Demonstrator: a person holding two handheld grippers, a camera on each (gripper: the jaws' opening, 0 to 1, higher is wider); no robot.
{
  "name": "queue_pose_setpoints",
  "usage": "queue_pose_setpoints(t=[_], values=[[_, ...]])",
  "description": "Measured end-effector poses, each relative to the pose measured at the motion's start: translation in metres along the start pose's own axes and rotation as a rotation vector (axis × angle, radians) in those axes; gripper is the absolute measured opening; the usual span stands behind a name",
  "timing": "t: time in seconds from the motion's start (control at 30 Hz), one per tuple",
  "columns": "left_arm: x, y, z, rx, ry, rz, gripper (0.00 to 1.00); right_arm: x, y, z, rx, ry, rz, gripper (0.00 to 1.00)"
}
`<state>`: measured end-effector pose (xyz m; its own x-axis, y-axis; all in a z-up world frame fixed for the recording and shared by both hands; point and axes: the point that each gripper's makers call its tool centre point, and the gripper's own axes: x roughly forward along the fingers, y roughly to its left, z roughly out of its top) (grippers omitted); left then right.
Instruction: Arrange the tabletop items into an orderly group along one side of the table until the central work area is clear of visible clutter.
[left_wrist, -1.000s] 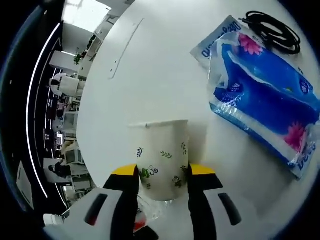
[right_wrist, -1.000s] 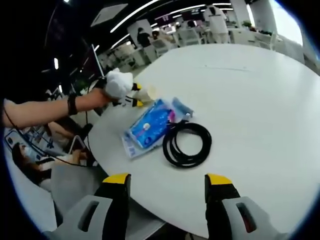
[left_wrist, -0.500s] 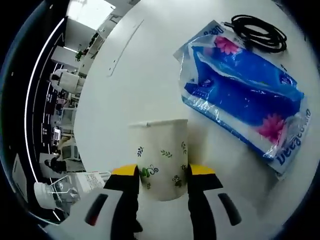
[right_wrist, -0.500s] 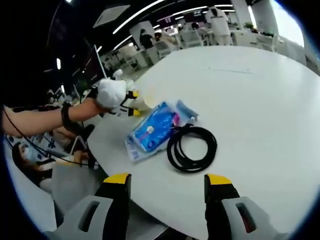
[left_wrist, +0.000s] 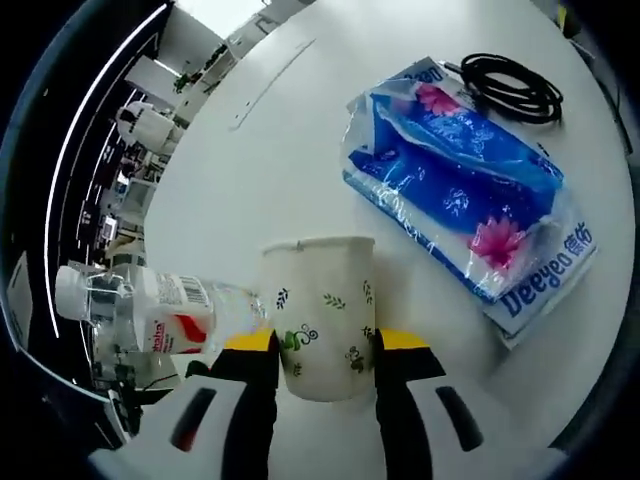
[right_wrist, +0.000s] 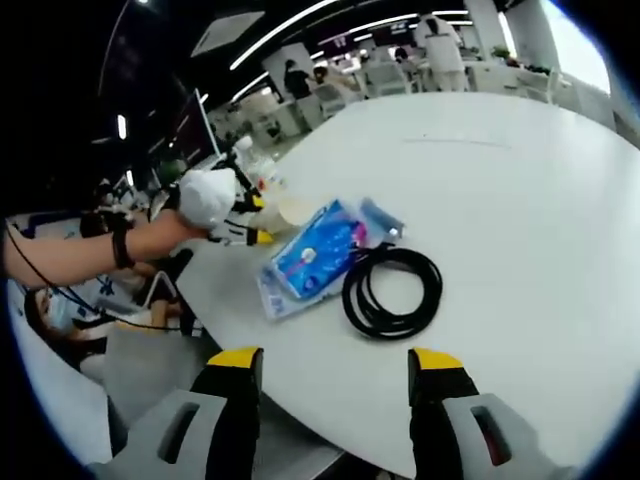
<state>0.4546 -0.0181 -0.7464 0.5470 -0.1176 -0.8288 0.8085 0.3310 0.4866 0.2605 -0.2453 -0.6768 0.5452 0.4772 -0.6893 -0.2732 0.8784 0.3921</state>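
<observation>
One paper cup (left_wrist: 320, 312), one bottle (left_wrist: 150, 313), one tissue pack (left_wrist: 465, 200), one cable (left_wrist: 508, 87).

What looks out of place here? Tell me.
The bottle lies on its side by the table edge, next to the cup held in the left gripper. The tissue pack is crumpled and askew, beside the coiled cable.

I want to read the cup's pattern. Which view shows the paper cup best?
The left gripper view: the paper cup sits large between its jaws, leaf print clear. The right gripper view shows it small and distant beside the left gripper.
</observation>
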Motion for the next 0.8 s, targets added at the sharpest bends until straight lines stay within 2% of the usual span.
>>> queue_pose_setpoints(t=[0.4,0.8], values=[[-0.013,-0.01,-0.019,-0.116,0.012,-0.022,0.36,-0.002,0.002,-0.006,0.015,-0.019,0.006,0.59],[-0.026,-0.029,-0.027,-0.25,-0.016,-0.058,0.36,-0.004,0.003,-0.011,0.025,-0.04,0.011,0.59]])
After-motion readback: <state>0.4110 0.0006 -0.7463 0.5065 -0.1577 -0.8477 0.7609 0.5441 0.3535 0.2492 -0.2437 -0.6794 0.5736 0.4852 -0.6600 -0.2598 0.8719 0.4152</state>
